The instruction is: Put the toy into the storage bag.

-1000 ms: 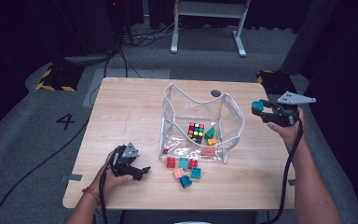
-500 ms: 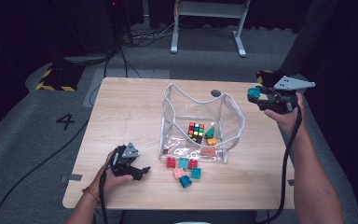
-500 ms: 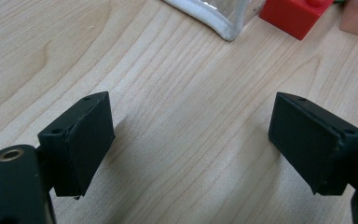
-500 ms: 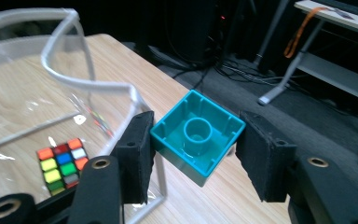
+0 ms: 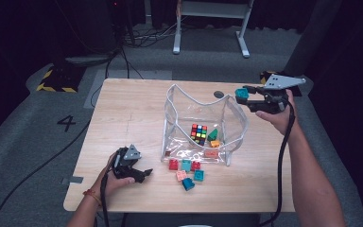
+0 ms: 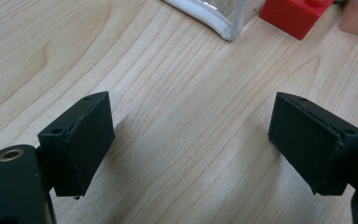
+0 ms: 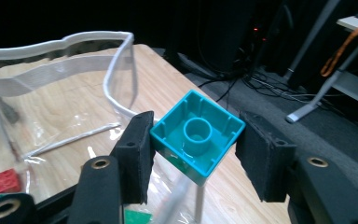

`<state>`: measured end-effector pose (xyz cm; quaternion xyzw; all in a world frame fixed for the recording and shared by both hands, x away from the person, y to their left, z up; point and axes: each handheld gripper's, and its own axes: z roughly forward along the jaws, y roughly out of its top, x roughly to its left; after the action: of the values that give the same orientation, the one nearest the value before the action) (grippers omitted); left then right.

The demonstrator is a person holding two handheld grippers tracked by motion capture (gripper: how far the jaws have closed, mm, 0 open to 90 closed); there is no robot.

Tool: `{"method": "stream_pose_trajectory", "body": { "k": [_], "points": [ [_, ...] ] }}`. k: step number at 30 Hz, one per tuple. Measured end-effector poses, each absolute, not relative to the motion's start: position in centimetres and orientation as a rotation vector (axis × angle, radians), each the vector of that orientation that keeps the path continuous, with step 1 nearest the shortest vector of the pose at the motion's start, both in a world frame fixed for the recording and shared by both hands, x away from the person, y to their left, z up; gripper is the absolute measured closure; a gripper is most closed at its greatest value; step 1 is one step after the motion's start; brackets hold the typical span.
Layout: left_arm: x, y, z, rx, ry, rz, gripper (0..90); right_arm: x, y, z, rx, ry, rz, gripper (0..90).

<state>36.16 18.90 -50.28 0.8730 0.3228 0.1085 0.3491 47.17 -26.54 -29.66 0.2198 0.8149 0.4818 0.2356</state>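
Observation:
A clear bag (image 5: 179, 118) with white trim stands open-topped mid-table; inside lie a colour cube (image 5: 199, 134) and a few bricks. My right gripper (image 5: 242, 94) hovers by the bag's right rim, shut on a teal brick (image 5: 241, 93). In the right gripper view the teal brick (image 7: 197, 134) sits hollow side up between the pads of that gripper (image 7: 193, 149), above the bag's rim (image 7: 116, 70). My left gripper (image 5: 144, 174) rests on the table at the front left. In its own view the left gripper (image 6: 191, 140) stands open over bare wood.
Several loose bricks lie in front of the bag, among them a red one (image 5: 173, 164), a pink one (image 5: 181, 175) and a blue one (image 5: 188, 184). A dark round spot (image 5: 219, 94) marks the table behind the bag. Cables and stand legs (image 5: 176, 47) lie on the floor beyond.
My right gripper has carried the teal brick up and to the left, toward the bag's right rim. The left gripper has stayed put.

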Motion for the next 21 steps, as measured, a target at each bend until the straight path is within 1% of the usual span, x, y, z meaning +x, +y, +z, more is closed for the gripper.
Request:
{"method": "stream_pose_trajectory", "body": {
  "k": [11, 21],
  "points": [
    [36.2, 18.9, -50.3, 2.263, 0.837, 0.281, 14.2, 46.6, -21.6, -29.9, 0.407, 2.367, 1.292, 48.2],
    [36.2, 18.9, -50.3, 2.263, 0.835, 0.282, 14.3, 46.4, -17.2, -30.8, 0.301, 2.497, 1.167, 48.2]
  ]
}}
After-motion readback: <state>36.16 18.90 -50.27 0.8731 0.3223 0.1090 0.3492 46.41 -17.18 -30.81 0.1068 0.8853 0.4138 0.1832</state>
